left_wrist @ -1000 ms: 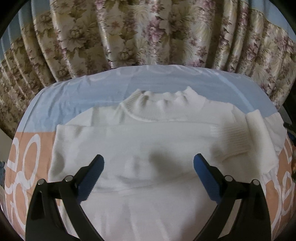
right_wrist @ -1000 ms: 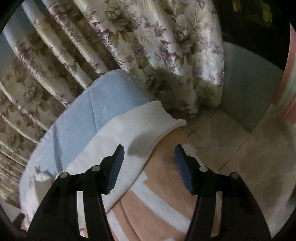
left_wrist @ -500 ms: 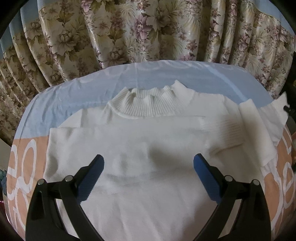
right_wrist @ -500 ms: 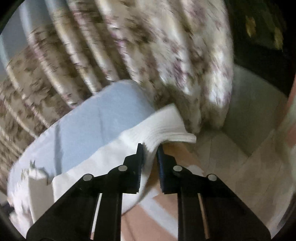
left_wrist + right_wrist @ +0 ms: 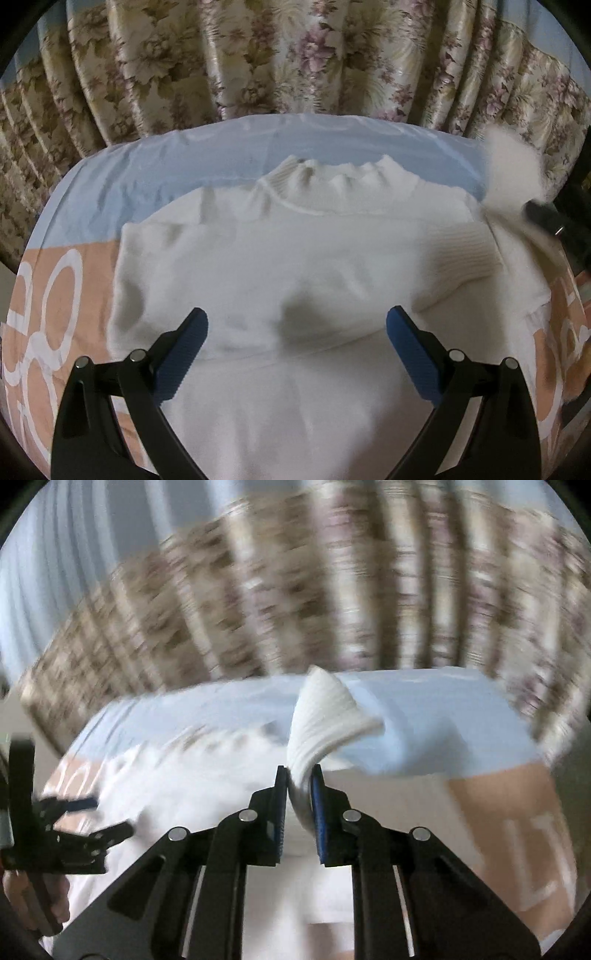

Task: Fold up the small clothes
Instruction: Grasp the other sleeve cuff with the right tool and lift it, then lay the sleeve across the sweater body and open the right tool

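A white knit sweater [image 5: 295, 266] lies flat on the bed, its ribbed collar toward the curtain. My left gripper [image 5: 295, 347] hovers open above the sweater's middle with nothing between its blue pads. My right gripper [image 5: 298, 775] is shut on the ribbed sleeve cuff [image 5: 325, 720], which stands up out of the jaws above the bed. In the left wrist view that lifted sleeve [image 5: 511, 173] shows blurred at the far right, with the right gripper [image 5: 543, 216] below it. The left gripper [image 5: 74, 819] appears at the left edge of the right wrist view, held by a hand [image 5: 22, 901].
The bed has a pale blue sheet [image 5: 184, 166] at the far end and a peach cover with white rings [image 5: 55, 295] under the sweater. A floral curtain [image 5: 295, 55] hangs close behind the bed. The right wrist view is motion-blurred.
My right gripper closed on the sleeve cuff, then lifted it and swung it left over the sweater. The left gripper drifted slightly and stayed open.
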